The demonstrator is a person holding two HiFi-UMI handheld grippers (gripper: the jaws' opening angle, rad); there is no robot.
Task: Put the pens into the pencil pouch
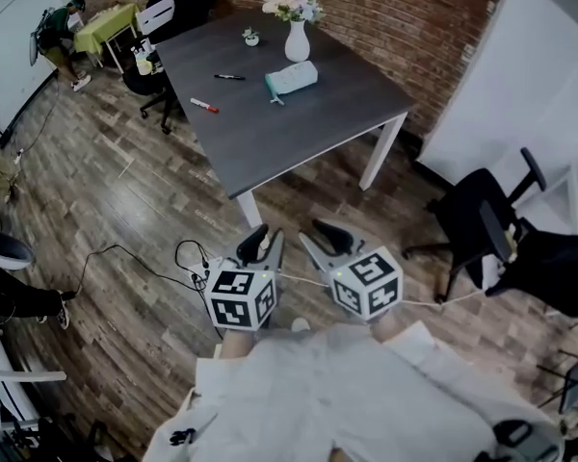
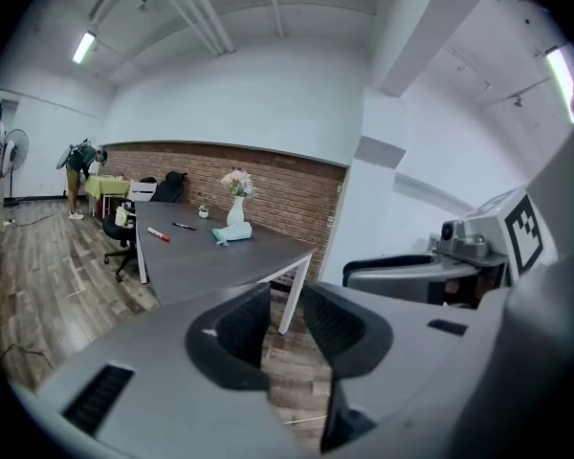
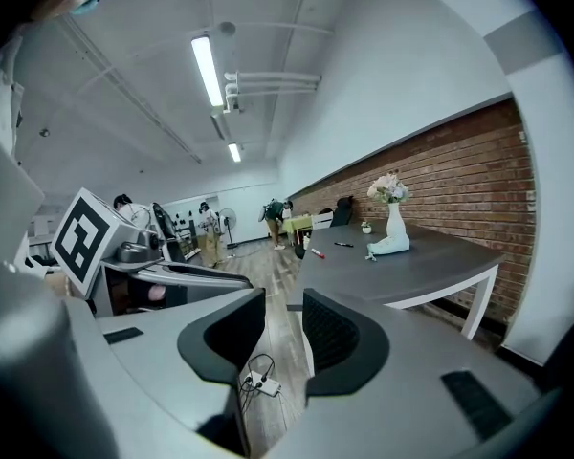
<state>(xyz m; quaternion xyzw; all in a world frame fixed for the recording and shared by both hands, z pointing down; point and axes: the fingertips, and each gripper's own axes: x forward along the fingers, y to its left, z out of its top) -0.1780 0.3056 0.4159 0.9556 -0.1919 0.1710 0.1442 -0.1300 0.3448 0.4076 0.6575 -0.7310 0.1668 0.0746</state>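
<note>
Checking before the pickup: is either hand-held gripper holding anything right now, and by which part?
Nothing held. Left hand-held gripper and right hand-held gripper both stand open and empty.

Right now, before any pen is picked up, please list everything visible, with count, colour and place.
table: one, dark grey with white legs, ahead on the wooden floor
pencil pouch: one, light teal, on the table beside the vase
red pen: one, near the table's left edge
black pen: one, left of the pouch
vase: one, white, with pale flowers, table's far end
potted plant: one, small, left of the vase
office chairs: at least two, black, right of the table
power strip: one, white, on the floor by black cables
person: one, far left, at a yellow-green table
left gripper: one, grey, jaws open, empty
right gripper: one, grey, jaws open, empty
</note>
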